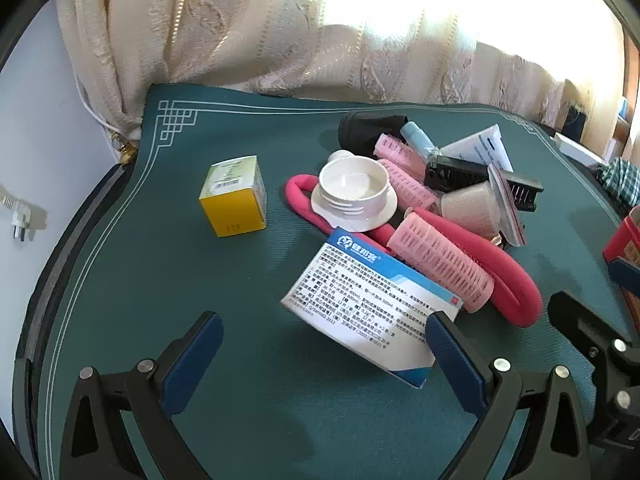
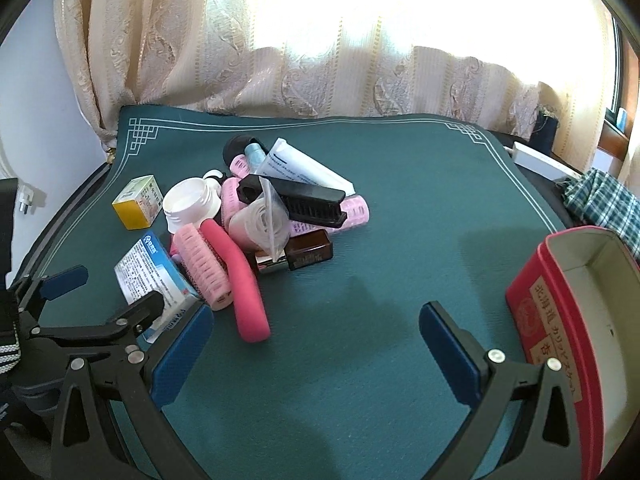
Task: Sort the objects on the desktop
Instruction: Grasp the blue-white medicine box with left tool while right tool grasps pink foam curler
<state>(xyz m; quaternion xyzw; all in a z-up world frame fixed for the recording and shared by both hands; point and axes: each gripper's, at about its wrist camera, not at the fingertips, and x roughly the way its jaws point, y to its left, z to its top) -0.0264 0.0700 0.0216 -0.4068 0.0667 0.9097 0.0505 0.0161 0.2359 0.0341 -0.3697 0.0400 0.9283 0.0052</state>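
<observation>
Left gripper: wide open, empty, by blue box
Right gripper: wide open, empty, over bare mat
Red tin: right edge
Pink rollers: four

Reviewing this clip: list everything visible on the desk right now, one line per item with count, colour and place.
desk mat: 1, dark green with white border, covers the desk
yellow box: 1, yellow and green, alone left of the pile
blue-white box: 1, near front of pile
white jar lid: 1, white, open side up
foam rod: 1, hot pink, curved through the pile
hair rollers: at least 4, pink
black brush: 1, top of pile
white tube: 1, back of pile
brown bottle: 1, pile's front edge
red box: 1, red, open, far right
left hand-held gripper: open
right hand-held gripper: open
</observation>
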